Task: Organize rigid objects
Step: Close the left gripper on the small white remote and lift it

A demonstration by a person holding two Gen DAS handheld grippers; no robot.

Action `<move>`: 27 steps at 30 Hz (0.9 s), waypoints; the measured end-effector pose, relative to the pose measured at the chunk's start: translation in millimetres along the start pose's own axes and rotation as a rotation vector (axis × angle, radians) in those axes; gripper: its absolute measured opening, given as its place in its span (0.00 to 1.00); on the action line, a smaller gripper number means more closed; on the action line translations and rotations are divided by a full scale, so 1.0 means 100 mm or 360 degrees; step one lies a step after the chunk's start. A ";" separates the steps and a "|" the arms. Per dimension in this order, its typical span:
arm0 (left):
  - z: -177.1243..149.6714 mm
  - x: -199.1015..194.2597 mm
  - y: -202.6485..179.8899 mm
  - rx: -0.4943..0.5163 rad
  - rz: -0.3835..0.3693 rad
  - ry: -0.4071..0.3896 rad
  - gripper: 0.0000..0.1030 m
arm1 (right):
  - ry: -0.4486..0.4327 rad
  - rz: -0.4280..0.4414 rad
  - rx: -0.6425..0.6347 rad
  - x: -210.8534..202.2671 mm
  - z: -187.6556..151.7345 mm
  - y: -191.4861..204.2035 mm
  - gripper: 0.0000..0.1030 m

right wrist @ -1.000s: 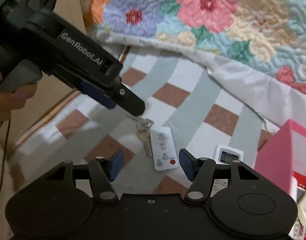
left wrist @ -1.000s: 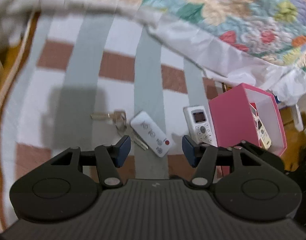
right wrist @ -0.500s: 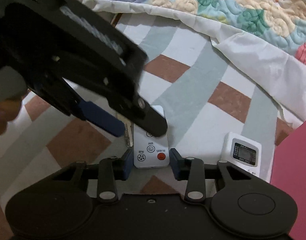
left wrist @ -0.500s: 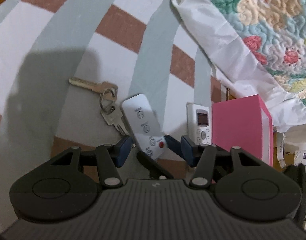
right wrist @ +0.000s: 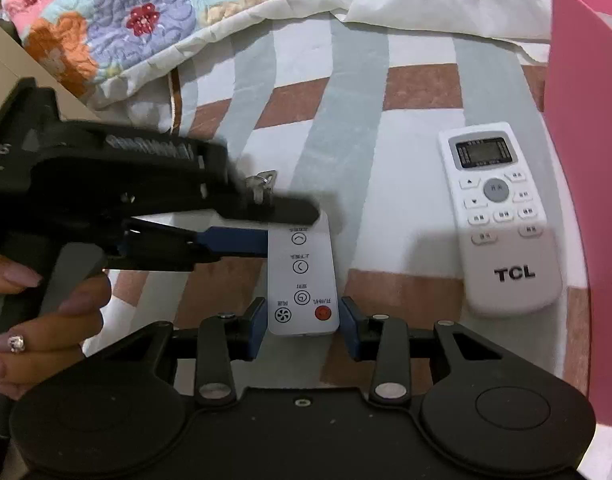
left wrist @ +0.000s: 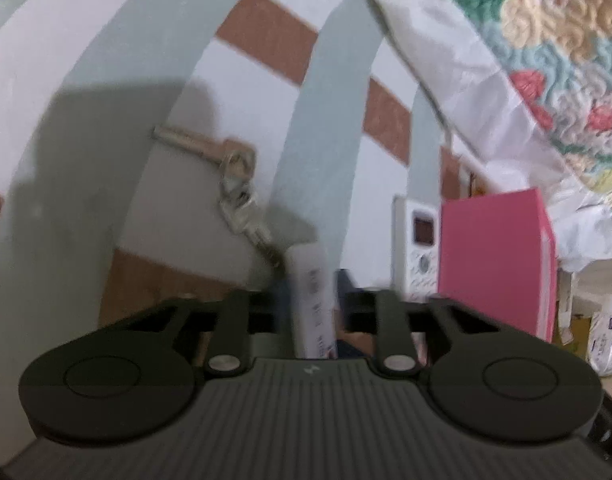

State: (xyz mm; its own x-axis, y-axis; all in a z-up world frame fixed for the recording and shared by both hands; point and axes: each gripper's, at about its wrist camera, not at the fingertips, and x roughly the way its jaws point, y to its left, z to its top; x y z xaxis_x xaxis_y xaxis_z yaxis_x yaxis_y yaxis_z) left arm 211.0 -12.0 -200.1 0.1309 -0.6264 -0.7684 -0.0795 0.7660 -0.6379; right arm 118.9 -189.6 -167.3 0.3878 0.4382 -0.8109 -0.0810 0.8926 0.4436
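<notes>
A small white remote (right wrist: 302, 276) with a red button lies on the striped bedsheet. My right gripper (right wrist: 302, 322) is closed on its near end, a blue pad on each side. My left gripper (left wrist: 310, 300) comes in from the left and grips the same remote (left wrist: 312, 296) at its far end; in the left wrist view the remote stands edge-on between the fingers. A bunch of keys (left wrist: 234, 188) lies just beyond it. A larger white TCL remote (right wrist: 502, 216) lies to the right, next to the pink box (right wrist: 586, 184).
A floral quilt (right wrist: 106, 12) and white sheet are bunched along the far edge of the bed. The pink box (left wrist: 498, 264) stands at the right, close to the TCL remote (left wrist: 418, 248). The person's hand (right wrist: 34, 308) holds the left gripper's handle.
Both grippers have moved in and closed on the small white remote. The left gripper dropped low over it, and the remote now sits between its fingers.
</notes>
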 end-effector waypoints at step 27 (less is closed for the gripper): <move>-0.53 -0.46 -0.66 0.0554 -0.0009 -0.0133 0.07 | -0.0182 -0.0052 -0.0288 -0.53 -0.08 0.20 0.39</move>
State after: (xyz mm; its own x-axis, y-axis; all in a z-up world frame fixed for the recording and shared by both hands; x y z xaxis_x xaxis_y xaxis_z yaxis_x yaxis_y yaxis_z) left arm 158.2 -40.9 -125.4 0.2117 -0.6279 -0.7489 0.2612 0.7748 -0.5758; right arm 89.5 -194.5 -118.5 0.4937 0.4029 -0.7707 -0.2264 0.9152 0.3334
